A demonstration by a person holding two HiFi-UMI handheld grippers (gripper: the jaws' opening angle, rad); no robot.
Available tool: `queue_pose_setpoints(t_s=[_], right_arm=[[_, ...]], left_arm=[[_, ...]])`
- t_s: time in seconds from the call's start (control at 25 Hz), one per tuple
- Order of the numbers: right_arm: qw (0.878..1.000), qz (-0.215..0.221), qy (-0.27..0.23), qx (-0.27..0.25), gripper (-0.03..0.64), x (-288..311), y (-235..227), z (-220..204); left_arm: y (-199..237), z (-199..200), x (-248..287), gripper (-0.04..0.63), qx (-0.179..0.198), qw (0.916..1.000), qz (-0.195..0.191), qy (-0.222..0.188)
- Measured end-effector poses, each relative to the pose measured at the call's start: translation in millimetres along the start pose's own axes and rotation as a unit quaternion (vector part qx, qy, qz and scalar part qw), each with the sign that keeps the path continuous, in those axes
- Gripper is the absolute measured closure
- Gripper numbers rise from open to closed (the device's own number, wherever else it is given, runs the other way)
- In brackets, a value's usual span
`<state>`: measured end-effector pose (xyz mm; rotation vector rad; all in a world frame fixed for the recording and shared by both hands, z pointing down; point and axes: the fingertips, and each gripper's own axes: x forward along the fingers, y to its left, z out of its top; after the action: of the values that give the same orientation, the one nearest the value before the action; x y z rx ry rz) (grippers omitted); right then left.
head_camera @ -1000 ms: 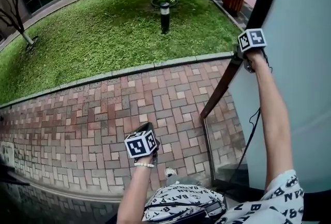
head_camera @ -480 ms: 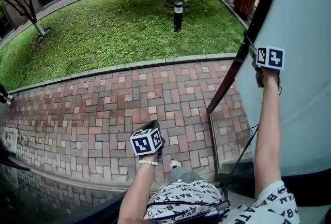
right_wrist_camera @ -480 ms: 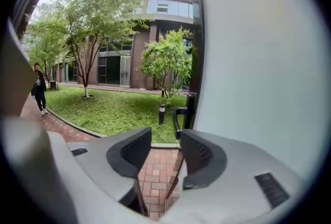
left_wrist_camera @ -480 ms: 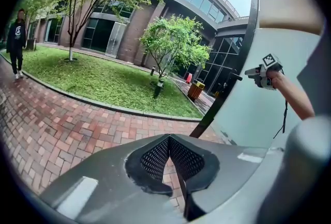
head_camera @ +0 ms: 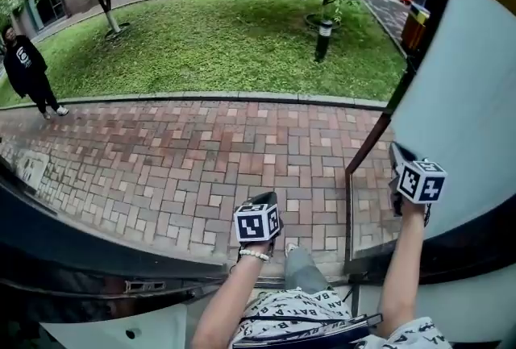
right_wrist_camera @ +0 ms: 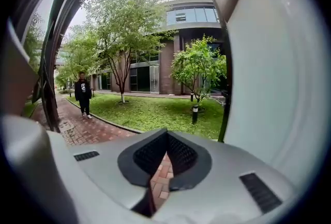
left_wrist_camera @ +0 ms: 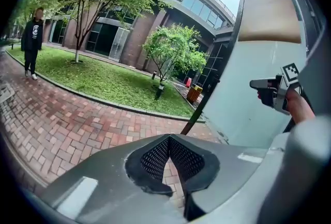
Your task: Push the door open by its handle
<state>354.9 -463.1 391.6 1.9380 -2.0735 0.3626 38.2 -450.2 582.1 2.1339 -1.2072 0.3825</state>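
The door (head_camera: 472, 89) is a pale frosted panel in a dark frame, swung outward at the right. A brown bar handle (head_camera: 367, 147) slants along its near edge. My right gripper (head_camera: 394, 151) hangs just right of that bar, close to the panel, shut and holding nothing. In its own view its jaws (right_wrist_camera: 158, 166) are closed to a slit, with the door (right_wrist_camera: 274, 73) filling the right side. Lower and to the left, over the brick paving, my left gripper (head_camera: 260, 199) is shut and empty. The left gripper view also shows the right gripper (left_wrist_camera: 254, 84) beside the door (left_wrist_camera: 243, 93).
Red brick paving (head_camera: 201, 154) runs ahead, with a lawn (head_camera: 218, 49), trees and a bollard lamp (head_camera: 324, 39) beyond it. A person in black (head_camera: 28, 69) walks at the far left. A dark door frame and threshold (head_camera: 97, 251) crosses the lower left.
My right gripper has come down from high on the door's edge to a lower spot beside the bar. The view has moved out through the doorway, and a person has come into view at left.
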Motion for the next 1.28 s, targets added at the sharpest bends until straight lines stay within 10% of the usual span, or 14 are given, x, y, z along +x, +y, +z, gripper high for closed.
queue_pose_setpoints(t_s=[0.52,1.28], right_arm=[[0.997,0.062,0.047,0.016,0.606,-83,95,-96],[0.979,0.166,0.095,0.074,0.606,-361,175,-315]], left_arm=[[-49,-44,-74,0.607,0.012,0.9999,-0.005,-0.011],[-184,-259,-261,0.606,0.035,0.9993,-0.001,-0.016]])
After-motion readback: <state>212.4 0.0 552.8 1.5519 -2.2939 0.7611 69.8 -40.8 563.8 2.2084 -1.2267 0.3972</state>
